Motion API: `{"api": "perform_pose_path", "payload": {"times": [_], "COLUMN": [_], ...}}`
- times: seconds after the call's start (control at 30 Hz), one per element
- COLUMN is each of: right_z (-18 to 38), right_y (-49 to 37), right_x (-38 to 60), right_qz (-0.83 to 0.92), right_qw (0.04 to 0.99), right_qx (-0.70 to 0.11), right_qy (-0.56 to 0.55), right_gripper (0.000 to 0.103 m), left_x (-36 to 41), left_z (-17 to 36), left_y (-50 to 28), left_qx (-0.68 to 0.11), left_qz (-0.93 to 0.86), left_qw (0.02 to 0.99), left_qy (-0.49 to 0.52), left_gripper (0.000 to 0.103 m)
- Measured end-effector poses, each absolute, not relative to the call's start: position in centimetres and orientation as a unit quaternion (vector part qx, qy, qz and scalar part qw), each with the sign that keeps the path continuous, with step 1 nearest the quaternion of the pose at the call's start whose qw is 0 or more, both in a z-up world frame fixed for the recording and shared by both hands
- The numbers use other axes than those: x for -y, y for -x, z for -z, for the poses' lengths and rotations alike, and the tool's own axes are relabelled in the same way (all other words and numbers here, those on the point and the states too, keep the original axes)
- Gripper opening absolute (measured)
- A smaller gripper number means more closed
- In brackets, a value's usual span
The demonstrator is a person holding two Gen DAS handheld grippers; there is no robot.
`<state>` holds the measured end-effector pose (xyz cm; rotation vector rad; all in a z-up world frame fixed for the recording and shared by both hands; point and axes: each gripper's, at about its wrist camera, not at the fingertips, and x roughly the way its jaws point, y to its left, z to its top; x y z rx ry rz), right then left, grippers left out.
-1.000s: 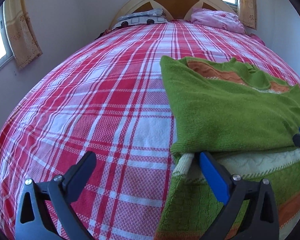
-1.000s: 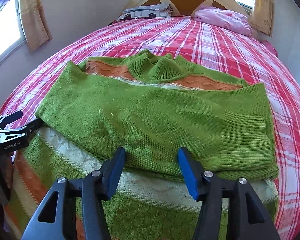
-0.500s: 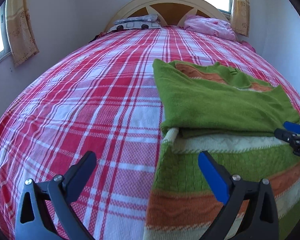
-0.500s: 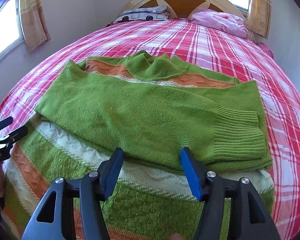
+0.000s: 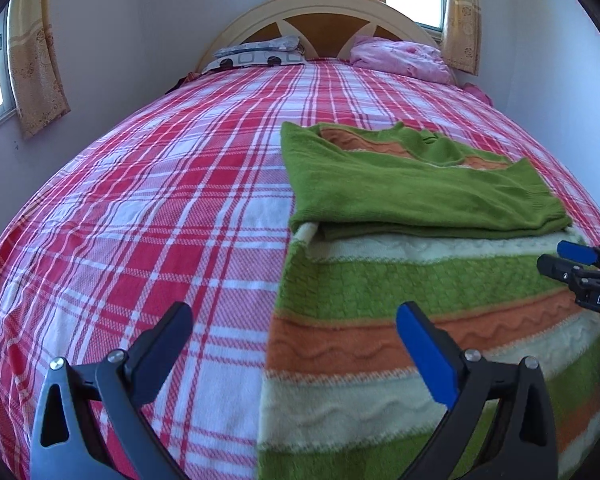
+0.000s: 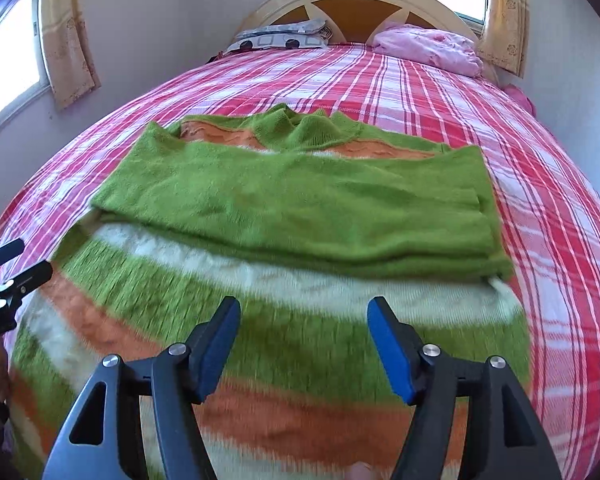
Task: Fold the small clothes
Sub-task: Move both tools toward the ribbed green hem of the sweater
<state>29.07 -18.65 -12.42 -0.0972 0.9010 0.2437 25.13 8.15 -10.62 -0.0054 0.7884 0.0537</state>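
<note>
A small green knit sweater (image 5: 420,280) with orange and cream stripes lies flat on the bed, its two green sleeves folded across the chest (image 6: 300,208). My left gripper (image 5: 300,344) is open and empty, held above the sweater's left edge near the lower stripes. My right gripper (image 6: 304,340) is open and empty above the sweater's lower body. The right gripper also shows at the right edge of the left wrist view (image 5: 584,268). The left gripper shows at the left edge of the right wrist view (image 6: 8,268).
The bed has a red and white plaid cover (image 5: 140,220). A patterned pillow (image 5: 260,54) and a pink bundle (image 5: 400,58) lie by the curved headboard (image 5: 324,12). Walls and curtained windows stand on both sides.
Both grippers have pulled back from the folded sleeves toward the sweater's hem, so more striped body shows. The sweater has not moved. Both stay open.
</note>
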Motion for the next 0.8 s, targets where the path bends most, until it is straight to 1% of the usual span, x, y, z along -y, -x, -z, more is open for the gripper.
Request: {"api": "perform_pose_path", "payload": {"times": [0.17, 0.3, 0.47, 0.63, 0.77, 0.8], "right_z": [12.7, 11.9, 11.7, 11.2, 11.0, 10.8], "right_y": [-25.8, -23.4, -20.9, -18.0, -15.8, -15.1], "right_x": [19.5, 20.6, 21.9, 22.3, 22.5, 22.7], "right_qz": [-0.118, -0.118, -0.126, -0.135, -0.142, -0.142], "right_qw": [0.89, 0.892, 0.887, 0.887, 0.887, 0.889], "right_qx": [-0.437, -0.434, -0.443, -0.441, -0.437, -0.433], "right_qy": [0.057, 0.044, 0.022, 0.035, 0.045, 0.045], "right_gripper": [0.067, 0.067, 0.067, 0.067, 0.067, 0.067], "left_x": [-7.5, -7.7, -8.0, -9.0, -10.0, -10.5], "left_z": [10.4, 10.3, 10.6, 11.0, 11.3, 11.5], "left_y": [-23.1, -20.7, -17.4, -13.9, -11.2, -10.3], "left_qx": [-0.387, -0.393, -0.404, -0.42, -0.427, -0.429], "left_qz": [-0.012, 0.005, 0.013, 0.021, 0.013, 0.008], "left_qw": [0.922, 0.919, 0.915, 0.907, 0.904, 0.903], "left_qy": [-0.001, 0.012, 0.002, 0.009, 0.022, 0.038], "left_gripper": [0.103, 0.103, 0.103, 0.103, 0.097, 0.097]}}
